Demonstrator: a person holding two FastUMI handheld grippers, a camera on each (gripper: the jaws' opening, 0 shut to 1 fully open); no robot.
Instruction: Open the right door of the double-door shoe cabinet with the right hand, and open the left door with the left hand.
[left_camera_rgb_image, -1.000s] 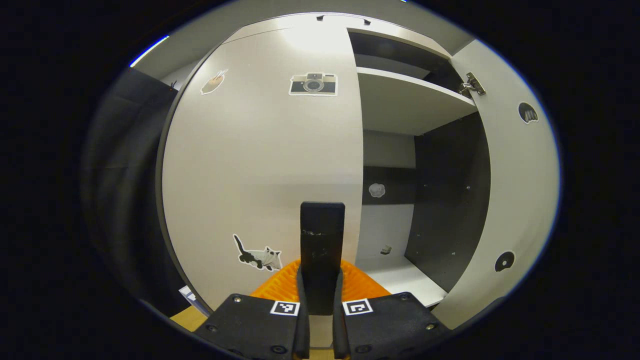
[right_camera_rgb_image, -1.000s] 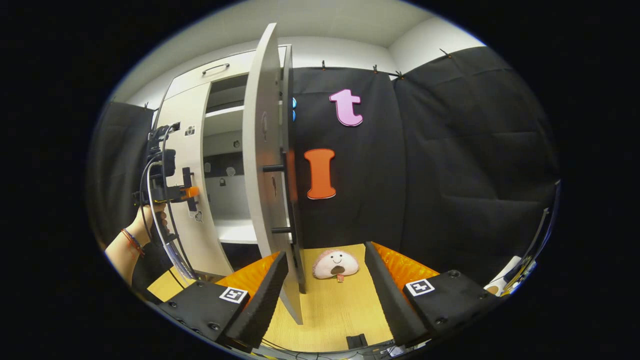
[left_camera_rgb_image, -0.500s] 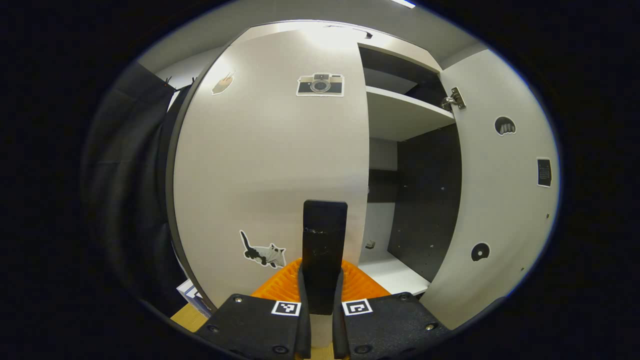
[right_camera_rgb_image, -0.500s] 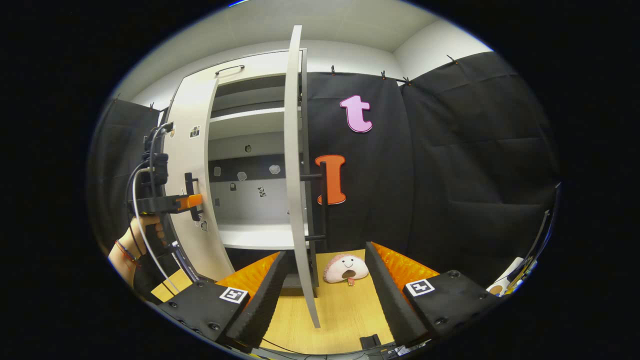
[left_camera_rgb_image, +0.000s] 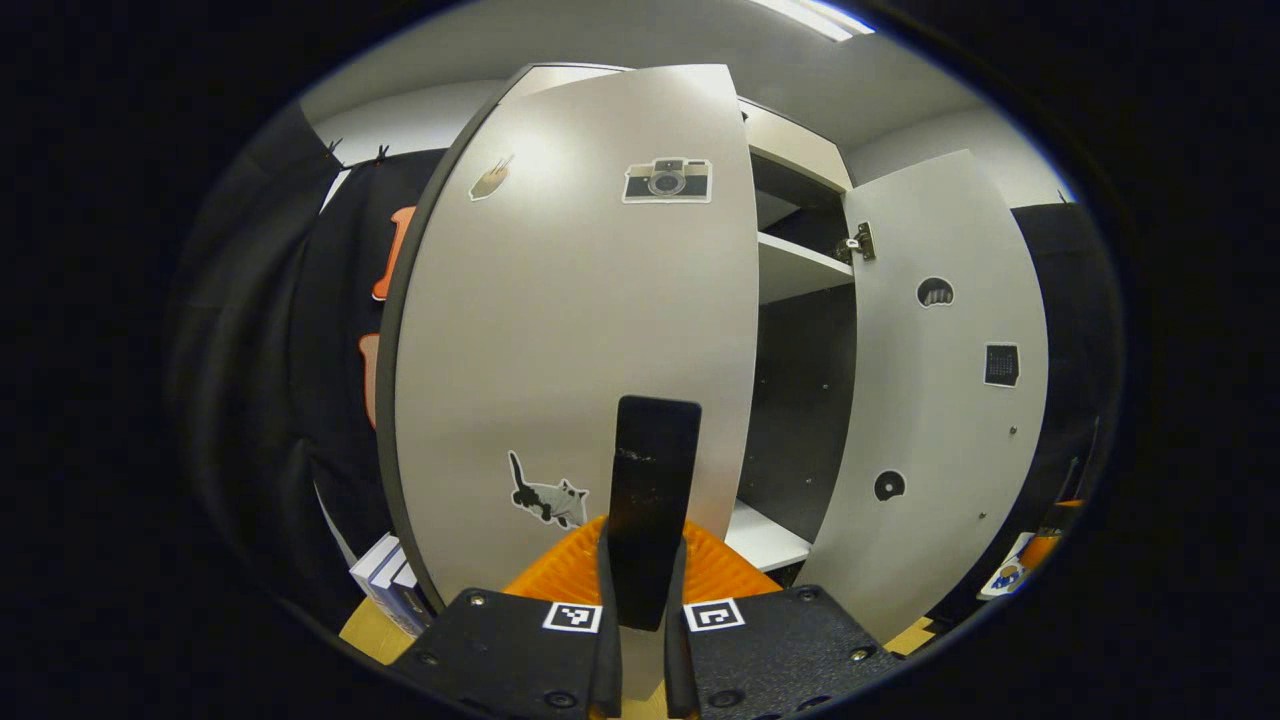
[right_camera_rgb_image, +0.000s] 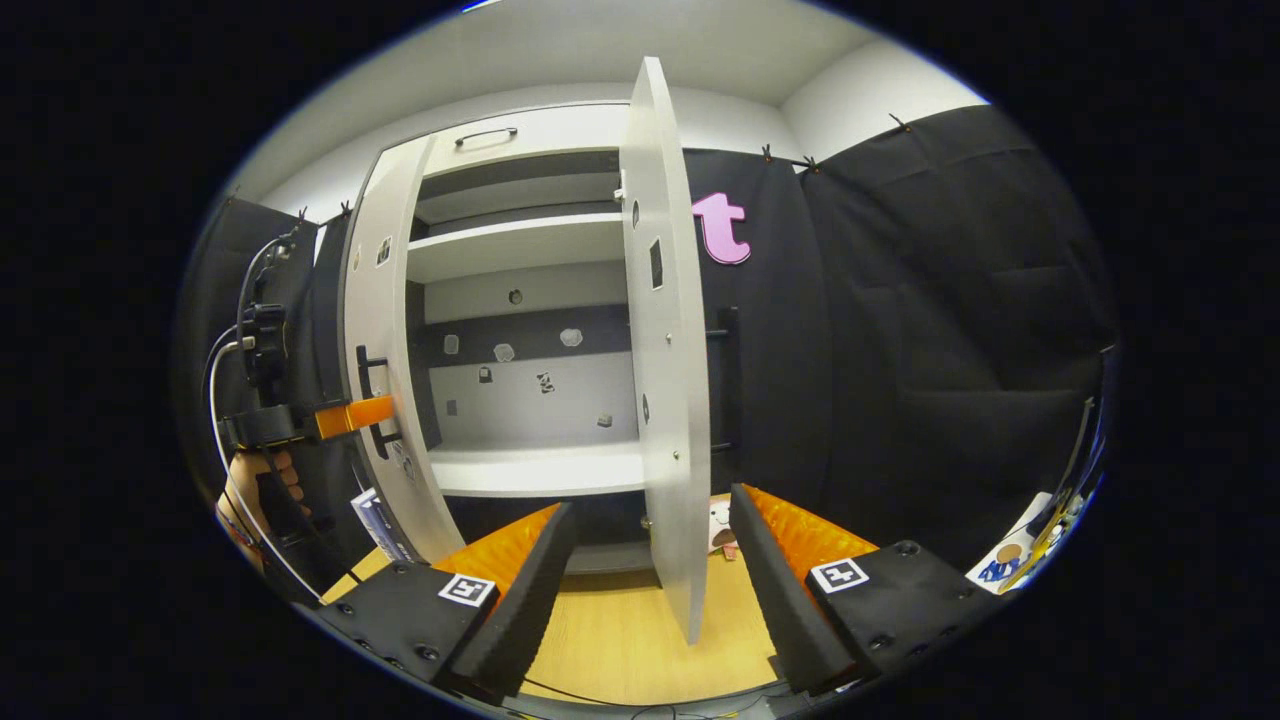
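Note:
The white shoe cabinet (right_camera_rgb_image: 520, 150) stands with both doors swung out. In the left gripper view my left gripper (left_camera_rgb_image: 645, 590) is shut on the black bar handle (left_camera_rgb_image: 655, 480) of the left door (left_camera_rgb_image: 570, 320), which carries camera and cat stickers. The right door (left_camera_rgb_image: 940, 400) hangs wide open beyond it. In the right gripper view my right gripper (right_camera_rgb_image: 650, 580) is open, and the right door (right_camera_rgb_image: 665, 350) shows edge-on above the gap, untouched. Its handle (right_camera_rgb_image: 728, 380) peeks out behind it. Farther left, the left gripper (right_camera_rgb_image: 340, 415) holds the left door (right_camera_rgb_image: 385, 330).
White shelves (right_camera_rgb_image: 520, 235) and a dark back panel show inside the cabinet. A small plush toy (right_camera_rgb_image: 720, 525) lies on the wooden floor (right_camera_rgb_image: 620, 640), partly behind the right door. Books (left_camera_rgb_image: 385, 575) lean by the left door's foot. A hand (right_camera_rgb_image: 255, 480) holds the left gripper.
The left door has swung further outward with my left gripper on its handle. The right door has swung wider, its inner face now toward my right gripper, which stays open.

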